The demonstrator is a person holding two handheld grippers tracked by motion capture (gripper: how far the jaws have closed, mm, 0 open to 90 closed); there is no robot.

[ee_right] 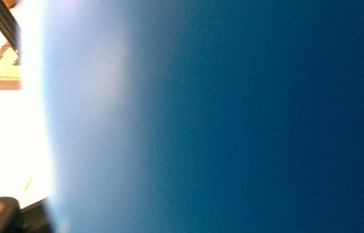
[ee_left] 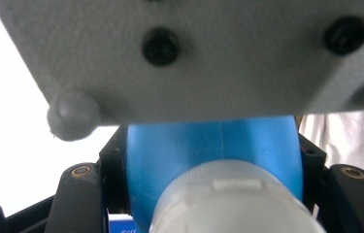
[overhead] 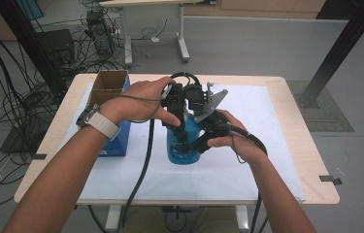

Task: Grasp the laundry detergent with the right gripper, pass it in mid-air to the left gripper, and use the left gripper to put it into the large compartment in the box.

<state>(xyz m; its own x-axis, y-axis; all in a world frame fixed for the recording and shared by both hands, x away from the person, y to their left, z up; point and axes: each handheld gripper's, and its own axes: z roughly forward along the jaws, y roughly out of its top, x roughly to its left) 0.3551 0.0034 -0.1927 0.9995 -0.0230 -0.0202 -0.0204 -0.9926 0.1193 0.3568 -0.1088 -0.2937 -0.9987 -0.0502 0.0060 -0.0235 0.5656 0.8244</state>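
Standing on the white sheet in the middle of the counter (overhead: 306, 160) — a blue bottle (overhead: 177, 145), left gripper (overhead: 182, 128) jaws squeezing its top, right gripper (overhead: 194, 145) jaws clamped on its side, blue box (overhead: 116, 141) just beside.

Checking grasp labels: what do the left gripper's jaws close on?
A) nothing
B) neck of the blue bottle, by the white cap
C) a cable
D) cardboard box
B: in the left gripper view the left gripper has its black jaws against both sides of the blue bottle, just behind the white cap.
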